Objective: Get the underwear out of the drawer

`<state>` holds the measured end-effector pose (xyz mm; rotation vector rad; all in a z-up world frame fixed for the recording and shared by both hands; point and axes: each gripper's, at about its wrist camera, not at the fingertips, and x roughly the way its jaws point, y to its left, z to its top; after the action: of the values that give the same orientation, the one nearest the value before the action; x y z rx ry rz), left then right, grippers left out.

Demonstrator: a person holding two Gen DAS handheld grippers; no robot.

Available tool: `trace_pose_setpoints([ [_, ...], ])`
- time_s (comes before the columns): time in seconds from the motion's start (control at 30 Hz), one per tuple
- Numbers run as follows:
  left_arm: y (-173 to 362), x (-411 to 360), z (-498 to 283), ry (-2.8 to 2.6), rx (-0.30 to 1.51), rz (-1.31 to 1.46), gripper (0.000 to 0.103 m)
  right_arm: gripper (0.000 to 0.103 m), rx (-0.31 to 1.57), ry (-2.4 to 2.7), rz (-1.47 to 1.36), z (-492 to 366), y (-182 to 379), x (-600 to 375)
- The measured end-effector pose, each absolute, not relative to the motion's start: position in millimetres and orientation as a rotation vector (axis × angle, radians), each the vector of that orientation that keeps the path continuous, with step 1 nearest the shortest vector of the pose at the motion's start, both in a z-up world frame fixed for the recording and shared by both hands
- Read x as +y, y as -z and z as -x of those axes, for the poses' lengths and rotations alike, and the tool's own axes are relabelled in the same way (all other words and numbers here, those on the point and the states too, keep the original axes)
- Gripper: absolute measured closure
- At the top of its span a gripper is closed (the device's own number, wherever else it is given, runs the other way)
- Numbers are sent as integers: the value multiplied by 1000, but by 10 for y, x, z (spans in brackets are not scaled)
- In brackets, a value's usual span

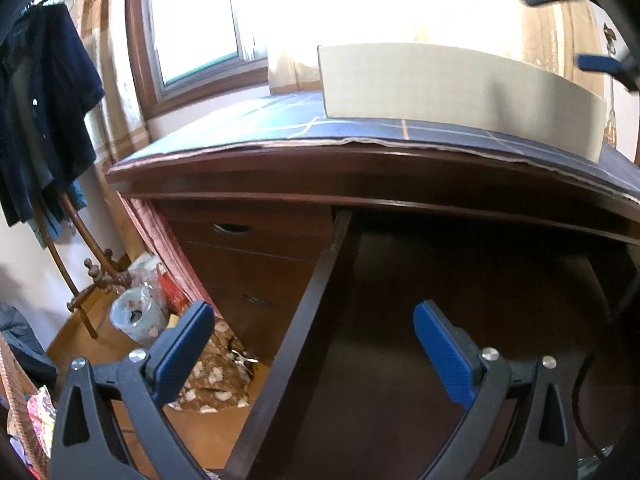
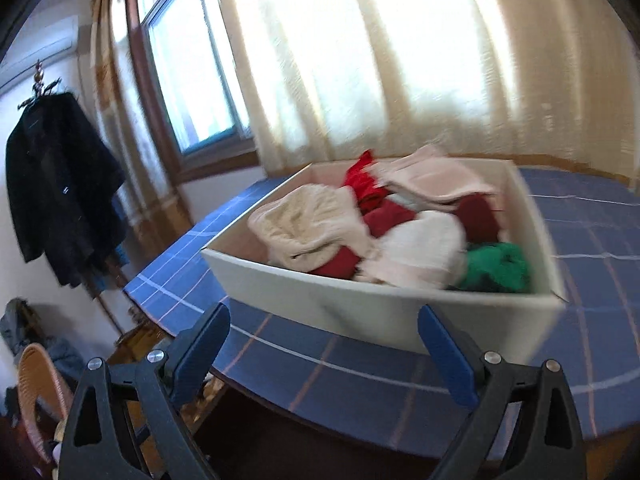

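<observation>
A white drawer box (image 2: 384,316) stands on the desk's blue checked cover (image 2: 320,384). It holds a heap of underwear: cream pieces (image 2: 316,224), red ones (image 2: 368,184) and a green one (image 2: 498,266). My right gripper (image 2: 324,354) hovers open just in front of the box's near wall, holding nothing. In the left wrist view the same box (image 1: 460,92) shows from below, on top of the desk. My left gripper (image 1: 314,346) is open and low, under the desk edge, beside a dark wooden panel (image 1: 304,316). The right gripper's blue fingertips (image 1: 596,62) show at the upper right.
A dark coat (image 2: 64,188) hangs on a stand at the left. Desk drawers (image 1: 256,256) sit below the top on the left. A patterned cup (image 1: 138,316) and cloth clutter lie on the floor. A wicker basket (image 2: 36,392) stands low at the left. Curtains (image 2: 380,60) cover the window.
</observation>
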<state>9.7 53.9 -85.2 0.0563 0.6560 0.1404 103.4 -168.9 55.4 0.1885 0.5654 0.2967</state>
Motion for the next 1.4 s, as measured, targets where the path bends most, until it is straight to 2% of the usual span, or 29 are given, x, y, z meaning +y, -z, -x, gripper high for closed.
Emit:
trace_pose_setpoints([
  [0.3,608,502,-20,-125,632,-51,1,6,469,-167,-222,-485,-599,-1991],
  [0.6,182,327,113,-72,561,-61,1,6,460,-122,-259,-174,-562,-2114],
  [0.97,-97,209,249,-50,508,-72,1,6,474,-61,-254,157,-410,-2235],
  [1.4,-721,-10,401,-2,406,-90,0,6,363,-7,-213,605,-835,-2175],
])
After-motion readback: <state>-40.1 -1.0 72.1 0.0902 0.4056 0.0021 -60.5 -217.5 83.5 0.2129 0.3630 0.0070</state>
